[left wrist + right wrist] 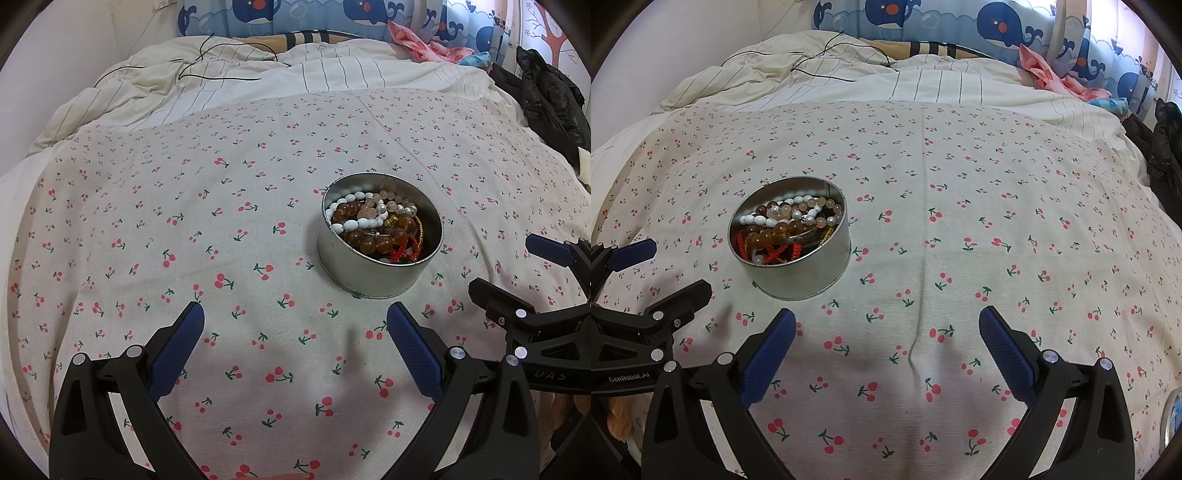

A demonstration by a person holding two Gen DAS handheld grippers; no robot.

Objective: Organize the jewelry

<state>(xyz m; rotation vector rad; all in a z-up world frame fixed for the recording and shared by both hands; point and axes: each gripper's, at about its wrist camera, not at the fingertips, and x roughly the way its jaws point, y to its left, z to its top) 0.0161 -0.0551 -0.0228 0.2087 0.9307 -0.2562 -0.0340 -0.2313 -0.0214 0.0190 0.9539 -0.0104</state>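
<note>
Nearest in each wrist view, the left gripper [295, 325] and the right gripper [886, 328] hover low over the cream cherry-print cloth [184, 221] spread on the bed, each with its blue-padded jaws spread wide and nothing between them. Writing shows on the black gripper bodies: the right wrist view reads "GenRobot.AI" on the left one; the left wrist view shows only part of a word, seemingly "UAS", on the right one. Just beyond and right of the left jaws, and beyond and left of the right jaws, stands the round, lidless silver metal tin [373, 273], holding a tangle of beaded bracelets [376, 225]: white, amber, pale pink, with red cord. No jewelry shows on the cloth, so the scene fits either bracelets gathered into the tin or bracelets waiting to be sorted out of it; the step in hand cannot be settled. A silvery round edge [1171, 417], perhaps a lid, sits right of the right jaws. Farthest lie a striped quilt [332, 77] and whale-print fabric [258, 11].
</note>
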